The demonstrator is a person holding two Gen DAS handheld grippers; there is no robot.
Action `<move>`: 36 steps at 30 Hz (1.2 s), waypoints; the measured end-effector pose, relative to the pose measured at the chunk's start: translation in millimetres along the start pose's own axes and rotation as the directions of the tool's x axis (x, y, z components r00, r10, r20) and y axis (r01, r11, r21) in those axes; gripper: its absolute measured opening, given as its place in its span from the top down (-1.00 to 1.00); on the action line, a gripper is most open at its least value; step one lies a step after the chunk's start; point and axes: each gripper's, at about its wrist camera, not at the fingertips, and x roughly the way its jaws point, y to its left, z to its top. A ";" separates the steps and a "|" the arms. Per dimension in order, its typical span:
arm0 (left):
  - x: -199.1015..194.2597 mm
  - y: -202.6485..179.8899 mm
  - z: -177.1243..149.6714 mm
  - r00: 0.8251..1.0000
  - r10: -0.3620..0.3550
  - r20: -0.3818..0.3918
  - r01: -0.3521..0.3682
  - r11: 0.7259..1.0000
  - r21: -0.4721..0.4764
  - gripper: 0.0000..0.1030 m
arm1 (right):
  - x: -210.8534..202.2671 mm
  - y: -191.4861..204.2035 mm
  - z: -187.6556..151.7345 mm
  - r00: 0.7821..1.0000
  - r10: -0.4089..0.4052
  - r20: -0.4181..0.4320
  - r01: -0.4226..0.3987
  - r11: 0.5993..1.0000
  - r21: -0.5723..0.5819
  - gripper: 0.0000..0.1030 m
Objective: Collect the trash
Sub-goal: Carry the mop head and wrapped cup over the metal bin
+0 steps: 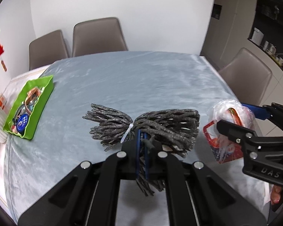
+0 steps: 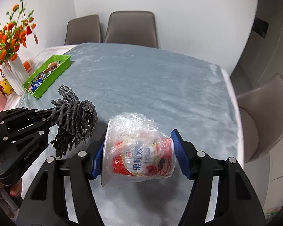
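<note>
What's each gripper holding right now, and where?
Left gripper: grey cord bundle, pinched at its tied middle. Right gripper: plastic-wrapped red cup, clamped across rim and base.

Tray (image 2: 47, 77) on table (image 2: 151, 86) left, vase (image 2: 14, 75) beside it, chairs (image 2: 131, 28) behind

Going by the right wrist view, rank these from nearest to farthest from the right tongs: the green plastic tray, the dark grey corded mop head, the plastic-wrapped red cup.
1. Plastic-wrapped red cup: gripped between the right tongs.
2. Dark grey corded mop head: to the left, held by the left tongs.
3. Green plastic tray: far left on the table.
</note>
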 end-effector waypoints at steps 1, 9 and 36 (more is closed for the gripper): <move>-4.8 -11.4 -1.0 1.000 -0.007 0.005 0.007 1.000 0.007 0.91 | -11.0 -11.1 -7.7 1.000 -0.008 0.011 0.008 1.000 0.010 -0.20; -40.4 -139.9 -27.7 0.996 -0.084 0.026 0.081 0.993 0.088 0.91 | -90.9 -103.5 -81.9 0.995 -0.087 0.051 0.081 0.991 0.105 -0.20; 5.3 -514.2 -124.9 0.895 -0.370 -0.249 0.442 0.812 0.381 0.91 | -192.3 -399.2 -330.8 0.926 -0.336 -0.172 0.376 0.781 0.499 -0.20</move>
